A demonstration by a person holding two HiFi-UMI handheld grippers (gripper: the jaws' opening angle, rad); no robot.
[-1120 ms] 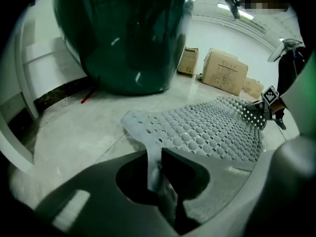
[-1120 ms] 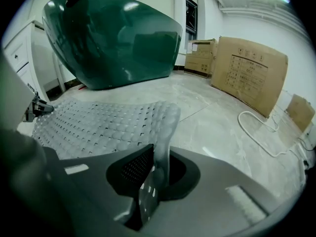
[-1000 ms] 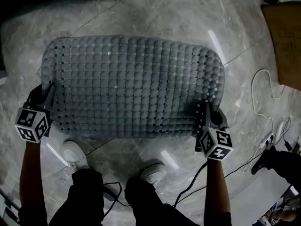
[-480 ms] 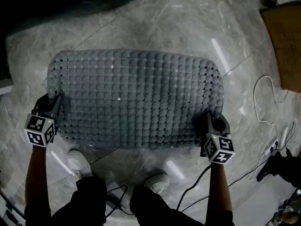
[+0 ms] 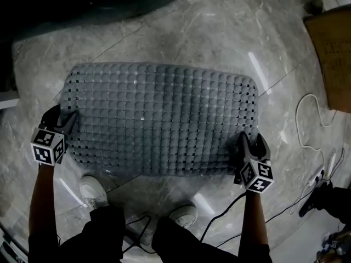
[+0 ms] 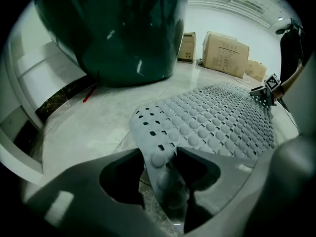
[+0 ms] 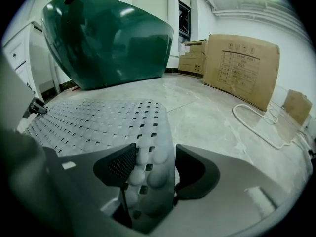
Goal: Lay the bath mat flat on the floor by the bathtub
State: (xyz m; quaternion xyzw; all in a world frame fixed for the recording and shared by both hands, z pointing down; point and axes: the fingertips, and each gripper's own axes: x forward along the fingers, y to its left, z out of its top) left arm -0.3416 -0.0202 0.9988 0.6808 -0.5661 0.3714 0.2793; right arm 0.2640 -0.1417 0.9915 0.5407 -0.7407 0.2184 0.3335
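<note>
The grey studded bath mat (image 5: 164, 119) lies spread on the marble floor, just in front of the dark green bathtub (image 5: 82, 4). My left gripper (image 5: 66, 119) is at its near left corner. In the left gripper view that corner (image 6: 158, 157) curls up on edge between the jaws, pinched by my left gripper (image 6: 160, 157). My right gripper (image 5: 252, 141) is at the near right corner. Its jaws have just been opening. In the right gripper view my right gripper (image 7: 150, 162) stands open, with the mat's corner (image 7: 153, 132) loose between the pads.
Cardboard boxes (image 5: 332, 53) stand at the right, and a white cable (image 5: 307, 108) and a power strip (image 5: 321, 174) lie on the floor beside them. The person's shoes (image 5: 90, 188) and black cables are just behind the mat's near edge. A white cabinet (image 6: 29, 83) is left of the tub.
Both grippers have sunk toward the floor with the mat's near edge, and the mat now lies flatter. The right gripper's jaws have spread apart around their corner.
</note>
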